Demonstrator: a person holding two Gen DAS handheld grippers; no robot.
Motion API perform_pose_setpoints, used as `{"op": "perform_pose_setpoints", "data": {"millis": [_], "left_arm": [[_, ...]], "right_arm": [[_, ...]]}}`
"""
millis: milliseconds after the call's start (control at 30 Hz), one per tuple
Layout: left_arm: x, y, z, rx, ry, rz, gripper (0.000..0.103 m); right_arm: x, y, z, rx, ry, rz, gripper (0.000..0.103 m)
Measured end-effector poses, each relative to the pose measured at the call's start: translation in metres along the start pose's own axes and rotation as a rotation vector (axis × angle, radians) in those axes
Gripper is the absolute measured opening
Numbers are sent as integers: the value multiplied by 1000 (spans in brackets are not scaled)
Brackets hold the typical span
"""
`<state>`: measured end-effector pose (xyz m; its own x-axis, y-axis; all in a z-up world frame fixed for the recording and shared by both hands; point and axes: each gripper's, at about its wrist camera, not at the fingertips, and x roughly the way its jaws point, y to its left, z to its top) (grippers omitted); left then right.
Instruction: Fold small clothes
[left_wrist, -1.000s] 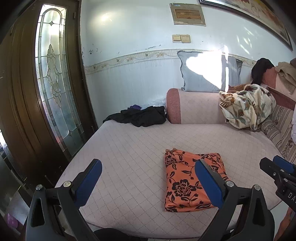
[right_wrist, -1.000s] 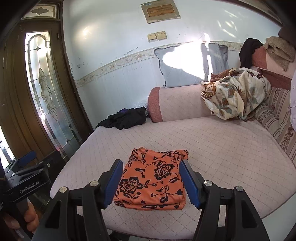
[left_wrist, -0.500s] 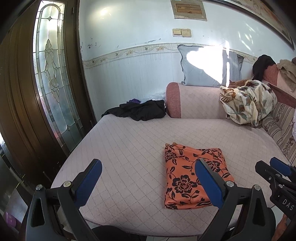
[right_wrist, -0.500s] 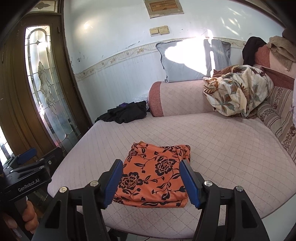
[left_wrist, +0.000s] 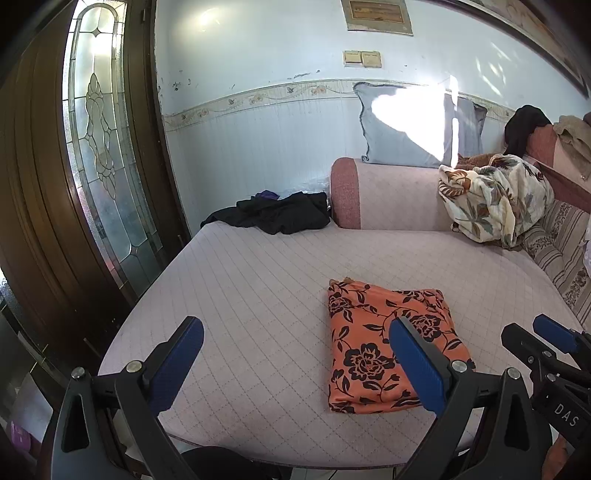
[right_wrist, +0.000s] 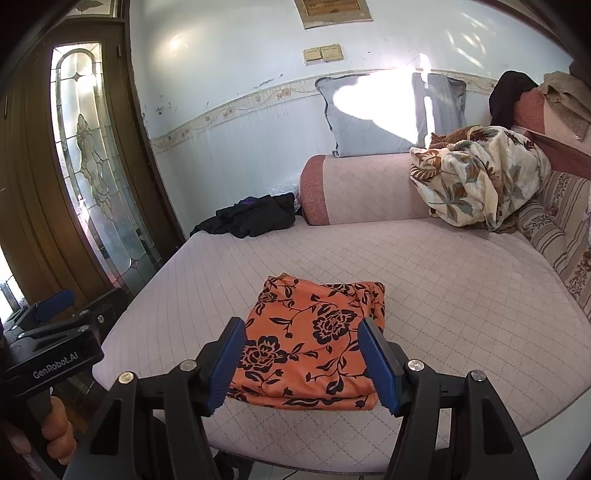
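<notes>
Left wrist view looks down over a pale quilted sofa seat (left_wrist: 258, 295) whose rounded near edge runs just under the left gripper (left_wrist: 295, 338). Most of the seat's left and middle is bare, with open room out to the left edge, beyond which stands a dark wooden door with a leaded glass panel (left_wrist: 99, 147). At the far left corner of the seat lies a heap of black clothes (left_wrist: 277, 216), touching the pink armrest bolster (left_wrist: 384, 197). A grey cushion (left_wrist: 406, 125) leans on the wall above the bolster, and a crumpled floral blanket (left_wrist: 491, 199) fills the far right, against the striped backrest (left_wrist: 561, 251).

A folded orange garment with black flowers (left_wrist: 384, 347) lies flat near the front edge, right of the middle and well apart from the black heap and the blanket. The left gripper's blue pads stand wide apart with nothing between them; the right pad overlaps the garment's near right part in the picture, though contact cannot be told. The right gripper (left_wrist: 543, 338) shows at the right edge.

Right wrist view has the right gripper (right_wrist: 301, 363) hovering at the garment's (right_wrist: 314, 339) near edge, jaws moderately open and empty, framing the cloth without pressing it. The left gripper (right_wrist: 70, 306) sits at the left, its handle held by a hand (right_wrist: 55, 439).
</notes>
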<state>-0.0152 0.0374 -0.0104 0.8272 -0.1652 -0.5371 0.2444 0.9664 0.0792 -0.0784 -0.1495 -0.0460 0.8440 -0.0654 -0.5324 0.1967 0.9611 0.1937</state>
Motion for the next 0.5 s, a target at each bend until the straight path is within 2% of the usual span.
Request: {"op": "perform_pose_setpoints", "data": {"millis": [500], "left_arm": [[10,9,0,-25,13,-6,100]], "right_arm": [[12,7,-1,-21,21,3,67]]}}
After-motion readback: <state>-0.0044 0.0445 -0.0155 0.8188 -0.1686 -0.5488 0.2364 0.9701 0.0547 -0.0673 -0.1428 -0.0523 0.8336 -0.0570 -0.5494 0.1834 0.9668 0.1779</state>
